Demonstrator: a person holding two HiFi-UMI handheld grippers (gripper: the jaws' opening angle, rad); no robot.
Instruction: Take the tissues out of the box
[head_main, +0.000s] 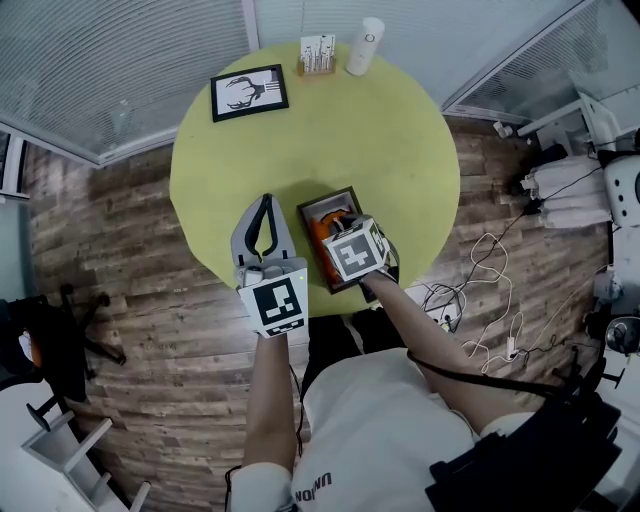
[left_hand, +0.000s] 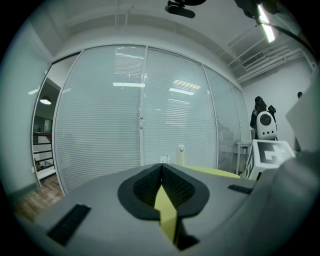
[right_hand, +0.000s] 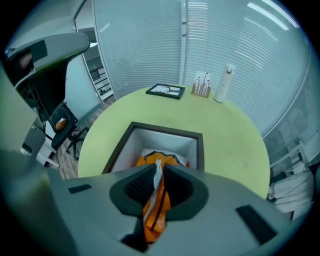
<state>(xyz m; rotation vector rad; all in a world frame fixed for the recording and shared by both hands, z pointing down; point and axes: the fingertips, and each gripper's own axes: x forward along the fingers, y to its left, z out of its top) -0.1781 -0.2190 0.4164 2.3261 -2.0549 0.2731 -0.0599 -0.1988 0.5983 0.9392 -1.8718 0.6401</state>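
Right gripper (right_hand: 157, 167) jaws are clamped on the orange tissue pack (right_hand: 153, 215). A pale fold of wrapper is pinched between the pads, and the rest of the pack hangs below and ahead of the tips, down inside the box (right_hand: 165, 129). Left gripper (left_hand: 161, 167) jaws are closed tip to tip with nothing between them, only yellow table (left_hand: 215, 171) showing through the slit.

For the lift, my take:
- The grip looks to be on wrapper film, not the pack body, so it may slip or tear. Pull slowly.
- Go straight up along the jaw axis and keep the pack off the box walls on either side of the tips.
- If the box rises with it, use the left gripper to pin the rim (it's free, just beside the box).

Writing: no brand legible on the pack, only dark stripes on orange. The small card stand (right_hand: 202, 84) far ahead of the jaws is too small to read. The shirt print in the head view is cut off.
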